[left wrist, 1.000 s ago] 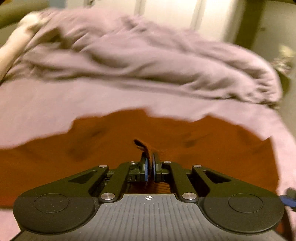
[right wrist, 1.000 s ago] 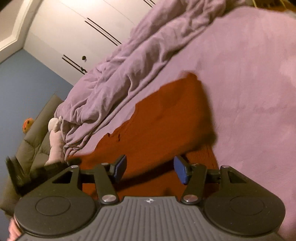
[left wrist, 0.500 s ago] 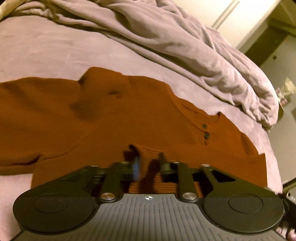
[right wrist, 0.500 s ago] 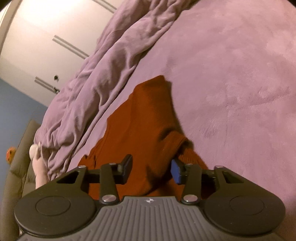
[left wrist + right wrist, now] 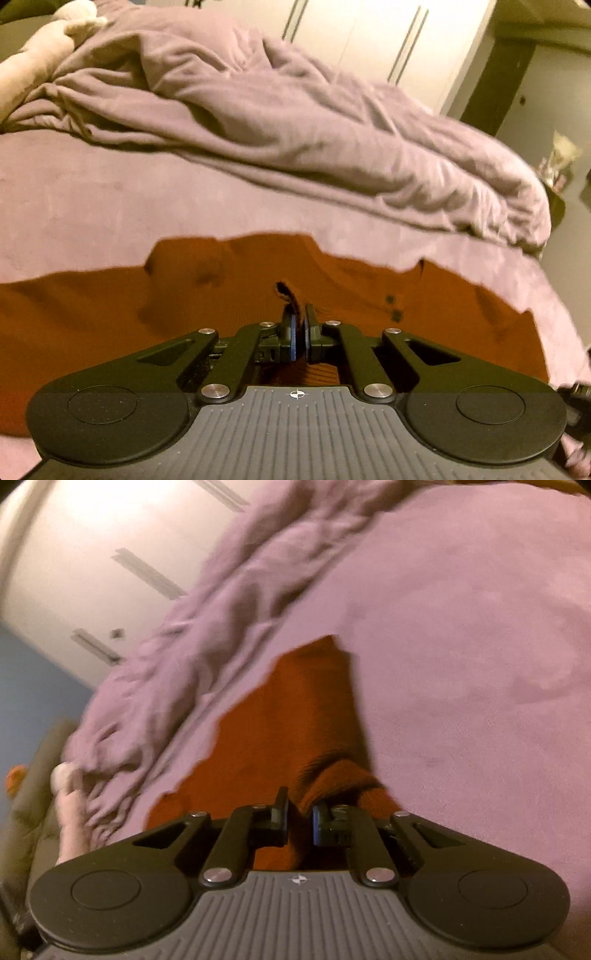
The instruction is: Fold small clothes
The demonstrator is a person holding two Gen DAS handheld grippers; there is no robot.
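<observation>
**Both claws on the rust top**

Left gripper (image 5: 300, 334) first: jaws clamped tight, and a thin dark-edged tongue of the rust-orange top (image 5: 110, 325) pokes up from between the blue pads. That's a firm pinch on a fold of fabric. Over to the right gripper (image 5: 300, 821), and its jaws are closing right now, a bunched ridge of the same knit wedged between them, the pads already pressing on the cloth from either side.

Any writing? A small round crosshair mark sits on the ribbed grey body of each tool, and that's all; no readable word or brand anywhere.

Now the garment itself. From the left wrist it lies spread across the purple bed cover (image 5: 110, 206), its long axis running side to side through the picture, the upper edge wavy and blurred. Two dark buttons (image 5: 392, 308) on a short placket sit just right of the pinch. From the right wrist the top (image 5: 295, 716) stretches away from the tool, narrowing to a corner on the cover, with a rumpled hump of cloth just above the jaws.

Beyond it, a crumpled purple duvet (image 5: 314, 122) heaps along the far side of the bed, a pale plush toy (image 5: 40, 55) at its end. White wardrobe doors (image 5: 369, 40) with slim bar handles stand behind.
</observation>
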